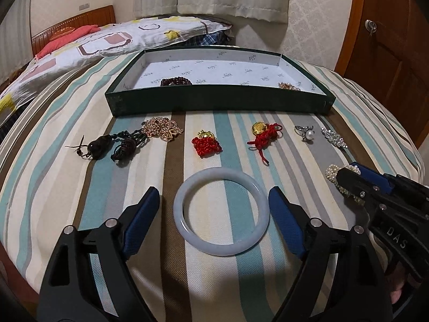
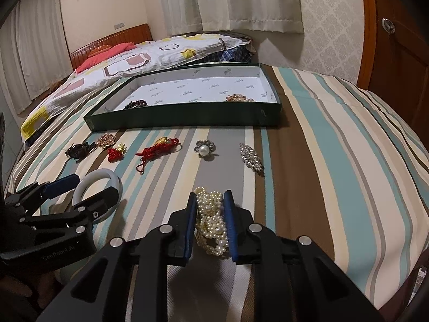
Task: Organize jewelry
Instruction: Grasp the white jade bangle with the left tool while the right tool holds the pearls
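Bed (image 1: pixel 268 281), striped cover, carrying every item below; landmark is the green box (image 1: pixel 219 102).

- Green box: lying open on the bed, white printed lining showing. Dark bead bracelet (image 1: pixel 175 81) sitting inside at the near wall, left; gold-toned cluster (image 1: pixel 289 86) sitting inside at the near right corner.
- Row just in front of the box, left to right: dark corded pendant (image 1: pixel 107 147); gold rhinestone piece (image 1: pixel 162 130), touching the cord; red knot with gold charm (image 1: pixel 206 145); red cord with gold coin (image 1: pixel 264 136); pearl ring (image 2: pixel 204 149); crystal clip (image 2: pixel 250 157).
- White bangle (image 1: pixel 221 212): lying flat on the cover, nearer the viewer than the row, in front of the box's middle.
- Left tool (image 1: pixel 214 206): fingers standing spread wide either side of the bangle, pads not touching it.
- Pearl strand (image 2: pixel 210 220): bunched on the cover, in front of the box's right end.
- Right tool (image 2: pixel 209 198): blue pads pinching the pearl strand from both sides.
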Action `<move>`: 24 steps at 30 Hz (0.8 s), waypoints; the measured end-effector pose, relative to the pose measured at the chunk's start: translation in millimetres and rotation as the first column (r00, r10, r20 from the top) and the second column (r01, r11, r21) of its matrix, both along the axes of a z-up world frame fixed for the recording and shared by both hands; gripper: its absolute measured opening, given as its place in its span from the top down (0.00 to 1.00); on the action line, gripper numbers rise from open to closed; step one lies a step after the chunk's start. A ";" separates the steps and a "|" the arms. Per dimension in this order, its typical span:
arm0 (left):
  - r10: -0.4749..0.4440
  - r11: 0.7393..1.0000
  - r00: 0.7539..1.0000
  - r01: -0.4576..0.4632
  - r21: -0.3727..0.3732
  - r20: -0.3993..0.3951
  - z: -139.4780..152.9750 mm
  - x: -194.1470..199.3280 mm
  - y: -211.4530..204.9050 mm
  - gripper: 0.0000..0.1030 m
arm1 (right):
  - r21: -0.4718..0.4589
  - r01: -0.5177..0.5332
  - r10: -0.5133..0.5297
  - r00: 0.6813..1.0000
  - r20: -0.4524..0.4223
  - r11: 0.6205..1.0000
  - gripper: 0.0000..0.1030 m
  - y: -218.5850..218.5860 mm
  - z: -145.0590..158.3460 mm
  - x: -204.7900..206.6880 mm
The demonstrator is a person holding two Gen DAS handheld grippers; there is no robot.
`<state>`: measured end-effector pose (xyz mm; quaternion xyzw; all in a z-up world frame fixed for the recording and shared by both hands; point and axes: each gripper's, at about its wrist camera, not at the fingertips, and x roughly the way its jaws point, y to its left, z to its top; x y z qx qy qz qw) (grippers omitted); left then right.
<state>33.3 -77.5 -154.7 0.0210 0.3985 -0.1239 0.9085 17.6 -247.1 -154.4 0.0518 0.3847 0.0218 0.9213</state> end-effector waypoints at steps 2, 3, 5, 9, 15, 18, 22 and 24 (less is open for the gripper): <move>0.000 1.000 1.000 0.000 -0.002 0.004 0.2 -0.8 0.5 0.26 | 0.004 0.012 -0.012 1.000 0.003 1.000 0.70 -1.9 1.5 0.3; 0.000 1.000 1.000 0.000 -0.005 0.006 0.5 -0.7 0.8 0.32 | 0.006 0.015 -0.015 1.000 0.006 1.000 0.65 -2.8 2.2 1.1; 0.002 1.000 1.000 -0.002 -0.012 0.009 0.8 -0.8 2.1 0.33 | 0.001 0.024 -0.024 1.000 0.016 1.000 0.48 -3.5 3.8 0.5; 0.001 1.000 1.000 -0.001 -0.014 0.009 0.7 -0.8 2.8 0.33 | 0.009 0.013 -0.012 1.000 -0.010 1.000 0.48 -3.2 -0.8 4.2; 0.002 1.000 1.000 -0.002 -0.027 0.006 1.3 -0.6 3.1 0.33 | -0.050 -0.012 0.010 1.000 -0.028 0.999 0.57 5.7 -4.4 3.3; 0.001 0.999 1.000 -0.001 -0.034 0.005 2.5 0.5 2.7 0.33 | -0.042 -0.018 0.017 1.000 -0.026 0.999 0.75 4.8 -4.9 1.7; 0.002 0.999 1.000 -0.002 -0.043 0.004 2.7 1.2 3.4 0.33 | -0.037 -0.021 0.021 1.000 -0.016 0.999 0.80 4.4 -3.9 -0.2; 0.005 0.999 1.000 -0.005 -0.047 0.007 3.9 0.8 6.3 0.33 | -0.030 -0.013 0.013 1.000 -0.008 0.999 0.80 2.1 -2.8 -0.8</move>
